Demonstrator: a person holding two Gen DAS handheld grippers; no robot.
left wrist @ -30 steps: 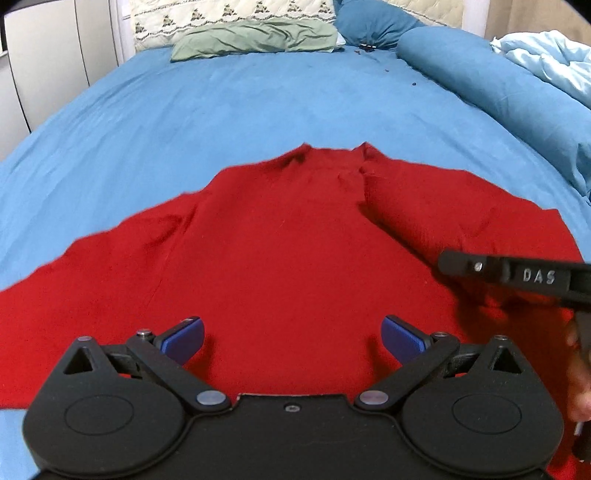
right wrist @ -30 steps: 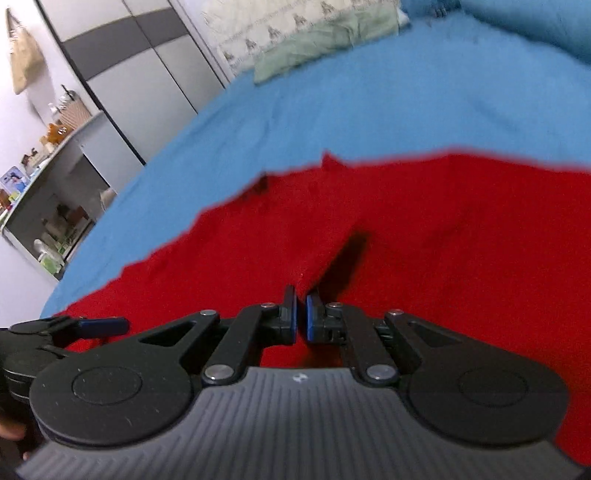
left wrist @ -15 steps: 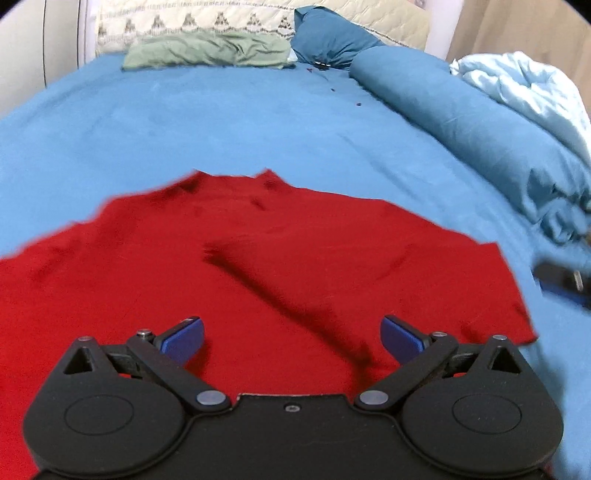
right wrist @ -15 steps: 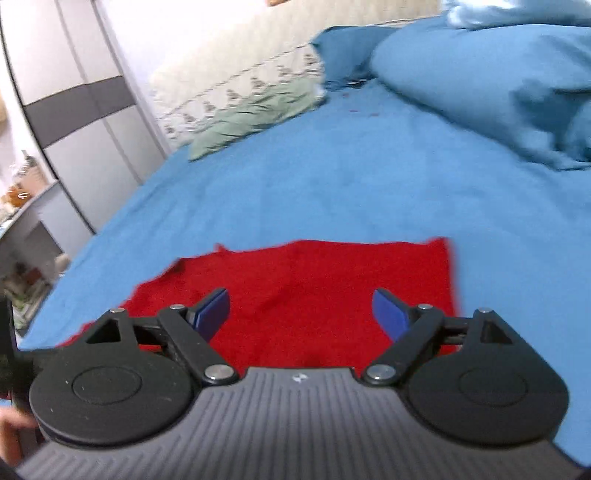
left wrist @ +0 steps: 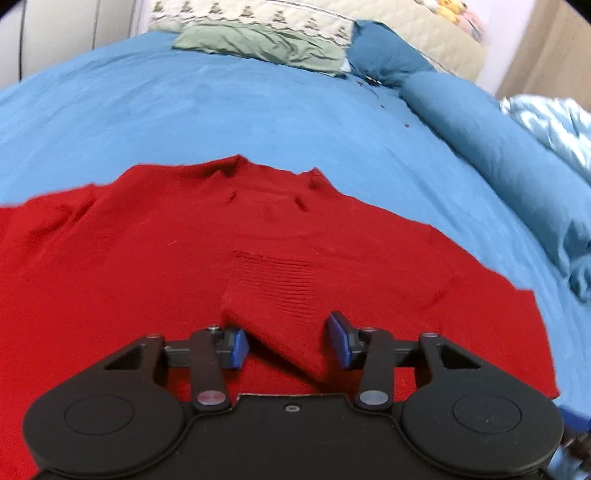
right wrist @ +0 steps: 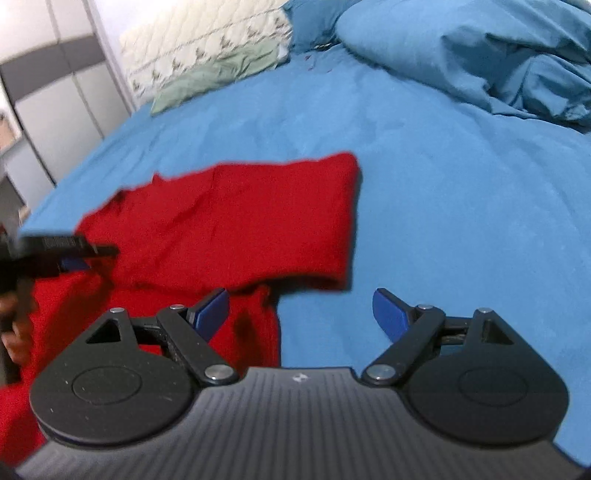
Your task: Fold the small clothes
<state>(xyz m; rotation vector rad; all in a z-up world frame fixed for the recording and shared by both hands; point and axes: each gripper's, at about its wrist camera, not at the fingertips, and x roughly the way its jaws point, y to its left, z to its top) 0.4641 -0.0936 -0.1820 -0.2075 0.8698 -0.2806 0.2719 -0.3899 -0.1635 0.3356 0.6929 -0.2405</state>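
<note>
Blue sheet (left wrist: 221, 107) covers the whole bed, with a green pillow (left wrist: 266, 46) and a quilted headboard (left wrist: 258, 16) at the far end and a rumpled blue duvet (right wrist: 480, 51) bunched along one side. Grey wardrobe doors (right wrist: 55, 122) stand beyond the bed's other edge.

A red sweater (left wrist: 129, 266) lies spread on the sheet, its neckline pointing toward the pillow. One sleeve is folded in across the body, so that its ribbed cuff (left wrist: 280, 280) rests on the chest area, angled toward the near hem.

The left gripper (left wrist: 291, 341) sits low over the sweater, its blue-padded fingers (left wrist: 236, 349) apart on either side of the folded sleeve end; the cloth lies between them, and neither pad presses on it. In the right wrist view the same tool shows as a dark, blurred shape at the left edge, with the person's hand (right wrist: 14, 325) behind it.

The right gripper (right wrist: 299, 314) hovers off the sweater's side, jaws spread wide, with one pad over red cloth and the other over bare sheet. It holds nothing.
</note>
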